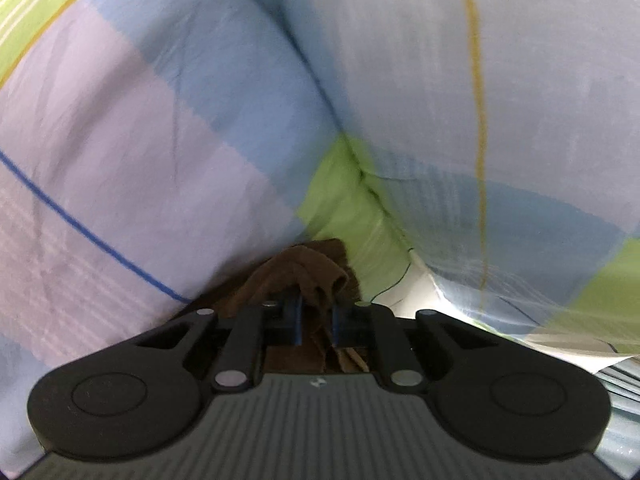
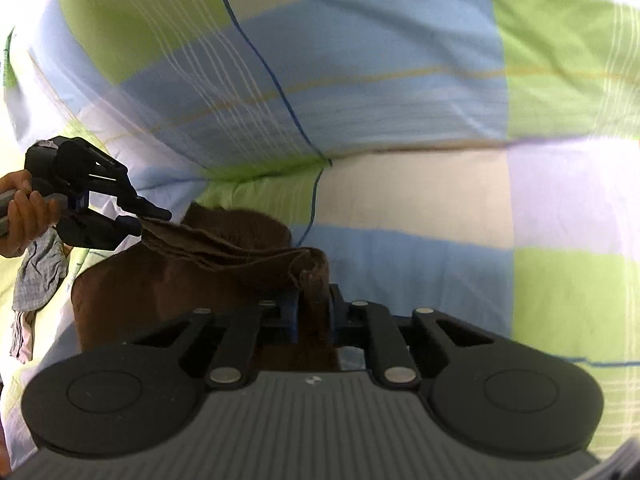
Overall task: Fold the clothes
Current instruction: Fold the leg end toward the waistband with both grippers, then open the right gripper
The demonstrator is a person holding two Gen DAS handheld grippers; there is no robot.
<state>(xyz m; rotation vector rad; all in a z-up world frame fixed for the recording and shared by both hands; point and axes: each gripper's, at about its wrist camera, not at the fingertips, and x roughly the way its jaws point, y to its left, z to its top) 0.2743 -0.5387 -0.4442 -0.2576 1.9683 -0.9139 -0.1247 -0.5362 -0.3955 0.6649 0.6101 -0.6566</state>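
A brown garment (image 2: 192, 276) hangs stretched between both grippers above a checked bedsheet (image 2: 400, 80). My right gripper (image 2: 314, 312) is shut on one bunched corner of it. My left gripper (image 2: 150, 216), seen at the left of the right wrist view with a hand on its handle, is shut on the other corner. In the left wrist view the left gripper (image 1: 316, 316) pinches a wad of the brown garment (image 1: 308, 272). The lower part of the garment hangs down below the held edge.
The blue, green, lilac and white checked bedsheet (image 1: 160, 120) fills both views, with a puffy fold or pillow (image 1: 500, 80) close ahead. A crumpled grey-blue checked cloth (image 2: 38, 276) lies at the far left under the left hand.
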